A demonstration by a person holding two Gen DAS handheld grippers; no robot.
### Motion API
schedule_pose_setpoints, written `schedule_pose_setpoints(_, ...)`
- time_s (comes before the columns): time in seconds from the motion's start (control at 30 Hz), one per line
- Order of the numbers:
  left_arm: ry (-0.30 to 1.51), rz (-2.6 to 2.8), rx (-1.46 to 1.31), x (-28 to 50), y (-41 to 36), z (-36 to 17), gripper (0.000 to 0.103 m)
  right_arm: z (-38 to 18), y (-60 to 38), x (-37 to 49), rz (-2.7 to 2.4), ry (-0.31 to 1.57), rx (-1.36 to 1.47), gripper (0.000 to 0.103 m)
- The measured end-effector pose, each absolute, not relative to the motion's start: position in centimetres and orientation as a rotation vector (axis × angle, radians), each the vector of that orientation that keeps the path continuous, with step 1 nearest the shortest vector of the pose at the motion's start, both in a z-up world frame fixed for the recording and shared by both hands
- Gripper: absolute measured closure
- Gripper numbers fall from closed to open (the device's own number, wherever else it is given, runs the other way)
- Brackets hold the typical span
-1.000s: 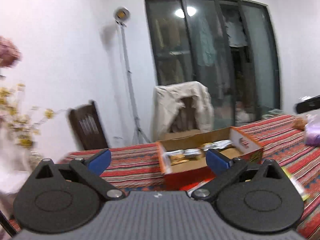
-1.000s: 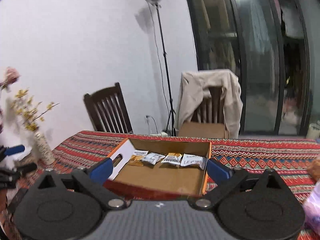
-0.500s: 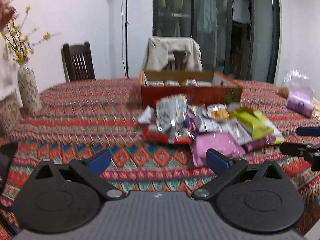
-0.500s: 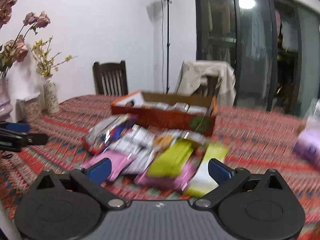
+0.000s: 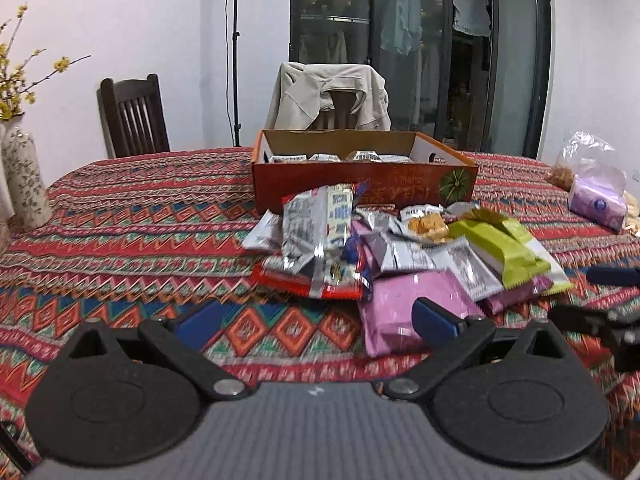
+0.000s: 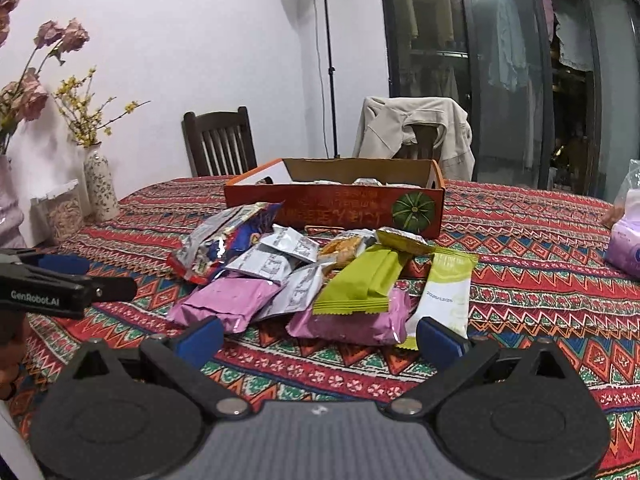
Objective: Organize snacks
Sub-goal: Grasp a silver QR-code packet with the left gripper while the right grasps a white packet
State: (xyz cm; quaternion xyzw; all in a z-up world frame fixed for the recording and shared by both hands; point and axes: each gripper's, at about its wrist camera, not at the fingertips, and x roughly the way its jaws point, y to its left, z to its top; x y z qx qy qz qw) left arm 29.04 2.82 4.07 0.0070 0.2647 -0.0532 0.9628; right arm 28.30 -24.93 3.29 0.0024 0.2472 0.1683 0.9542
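Note:
A pile of snack packets (image 5: 392,248) lies on the patterned tablecloth: pink (image 6: 228,300), green (image 6: 364,276), silver (image 6: 272,264) and a red-blue bag (image 5: 316,248). Behind it stands an open orange cardboard box (image 5: 360,184) with several small packets along its far side; it also shows in the right wrist view (image 6: 340,204). My left gripper (image 5: 316,318) is open and empty, low over the cloth before the pile. My right gripper (image 6: 318,338) is open and empty, just short of the pink packets.
Vases with flowers (image 6: 100,188) stand at the table's left edge. A plastic bag with a purple pack (image 5: 596,196) lies at the right. Two chairs (image 5: 134,116) stand behind the table, one draped with a jacket (image 5: 328,96). The other gripper shows at each view's side.
Both grippers have dropped from above the box to low positions near the table's front, so the snack pile now fills the view. Both stay open and empty.

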Motion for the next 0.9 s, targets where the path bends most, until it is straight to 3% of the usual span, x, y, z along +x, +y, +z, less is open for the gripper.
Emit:
schedule_pose_setpoints(0.4, 0.565, -0.140, -0.001, 40.4, 2.4, 3.1, 0.002, 4.1, -27.5, 35.6, 0.265, 0.509, 0.111, 0.002)
schedule_pose_setpoints(0.5, 0.574, -0.150, -0.056, 41.9, 3.1, 2.3, 0.009, 4.3, -28.0, 38.9, 0.252, 0.513, 0.122, 0.008)
schedule_pose_setpoints(0.63, 0.599, -0.189, -0.112, 42.2, 4.0, 1.5, 0.033, 4.0, -27.6, 44.1, 0.255, 0.555, 0.120, 0.013)
schedule_pose_setpoints(0.7, 0.596, -0.208, -0.143, 42.1, 4.4, 1.6, 0.041, 3.4, -27.4, 46.7, 0.252, 0.591, 0.129, 0.022)
schedule_pose_setpoints(0.73, 0.596, -0.209, -0.155, 42.1, 4.5, 1.6, 0.041, 2.9, -27.4, 48.0, 0.252, 0.610, 0.133, 0.024)
schedule_pose_setpoints(0.8, 0.599, -0.204, -0.164, 42.0, 4.6, 1.7, 0.042, 1.9, -27.4, 49.9, 0.246, 0.653, 0.123, 0.041)
schedule_pose_setpoints(0.9, 0.604, -0.195, -0.170, 42.2, 4.7, 1.6, 0.038, 1.1, -27.6, 50.4, 0.264, 0.679, 0.148, 0.049)
